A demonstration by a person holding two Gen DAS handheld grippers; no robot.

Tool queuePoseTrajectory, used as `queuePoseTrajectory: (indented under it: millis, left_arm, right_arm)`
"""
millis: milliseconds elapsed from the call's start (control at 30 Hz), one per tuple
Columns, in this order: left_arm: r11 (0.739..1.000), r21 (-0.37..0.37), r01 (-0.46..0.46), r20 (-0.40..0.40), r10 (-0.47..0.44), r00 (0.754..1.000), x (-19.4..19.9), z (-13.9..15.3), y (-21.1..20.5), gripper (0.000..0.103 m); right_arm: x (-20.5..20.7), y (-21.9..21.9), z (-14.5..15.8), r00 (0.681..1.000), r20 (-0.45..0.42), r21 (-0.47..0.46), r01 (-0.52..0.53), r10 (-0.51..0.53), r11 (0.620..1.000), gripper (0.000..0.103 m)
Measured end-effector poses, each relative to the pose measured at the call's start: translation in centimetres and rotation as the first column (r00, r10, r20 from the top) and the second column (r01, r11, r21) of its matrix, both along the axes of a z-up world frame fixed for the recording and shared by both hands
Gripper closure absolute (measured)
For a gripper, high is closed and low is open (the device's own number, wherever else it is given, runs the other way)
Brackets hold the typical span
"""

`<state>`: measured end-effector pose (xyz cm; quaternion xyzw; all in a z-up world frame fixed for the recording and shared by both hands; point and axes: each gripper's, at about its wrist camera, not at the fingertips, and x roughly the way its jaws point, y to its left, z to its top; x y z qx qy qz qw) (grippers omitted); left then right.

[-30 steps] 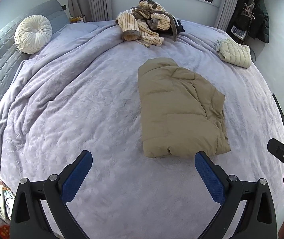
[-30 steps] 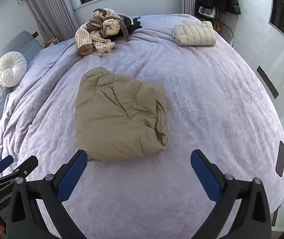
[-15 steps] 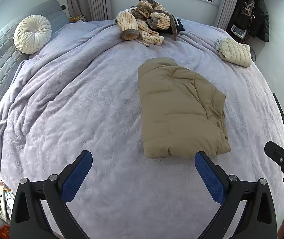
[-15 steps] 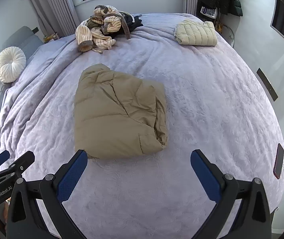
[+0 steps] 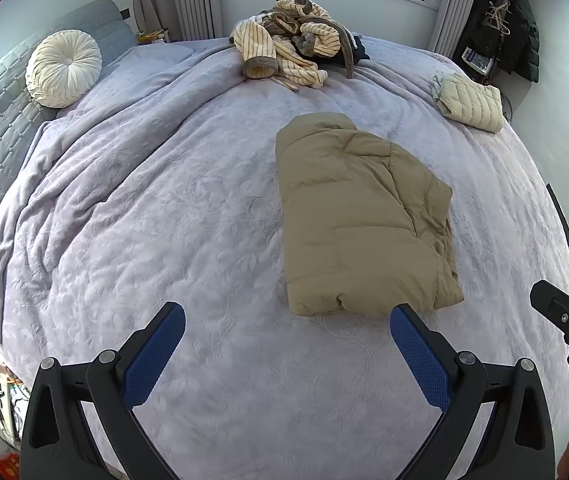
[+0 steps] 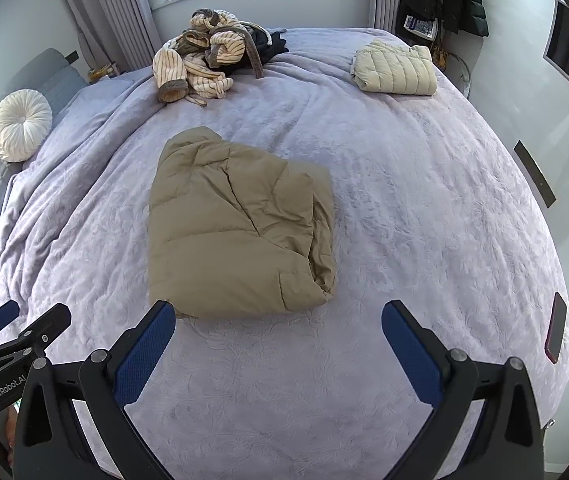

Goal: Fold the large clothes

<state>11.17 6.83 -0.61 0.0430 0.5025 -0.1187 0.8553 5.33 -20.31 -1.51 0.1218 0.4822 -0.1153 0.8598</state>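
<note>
A tan puffer jacket (image 5: pixel 360 216) lies folded into a rectangle in the middle of the lilac bed (image 5: pixel 164 208); it also shows in the right wrist view (image 6: pixel 236 232). My left gripper (image 5: pixel 286 340) is open and empty, hovering over the bed just short of the jacket's near edge. My right gripper (image 6: pixel 278 340) is open and empty, also just short of that near edge. Each gripper shows at the edge of the other's view: the right one (image 5: pixel 564 320), the left one (image 6: pixel 12 336).
A pile of striped and dark clothes (image 5: pixel 292 52) lies at the far side of the bed. A folded cream quilted jacket (image 5: pixel 468 100) sits at the far right. A round white cushion (image 5: pixel 64 68) leans on the headboard at left. A phone (image 6: pixel 556 328) lies near the right edge.
Both grippers have drifted slightly, staying open and empty. The jacket has not moved.
</note>
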Motion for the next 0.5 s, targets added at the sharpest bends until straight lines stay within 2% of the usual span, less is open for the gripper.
queuePoseTrajectory:
  millis: [500]
  left_arm:
    - [1.0,0.005,0.002,-0.002,-0.002,1.0,-0.05,-0.05,-0.05,0.0]
  right_arm:
    - [-0.08,0.1,0.01,1.0,0.0,0.002,0.003,-0.003,1.0,0.0]
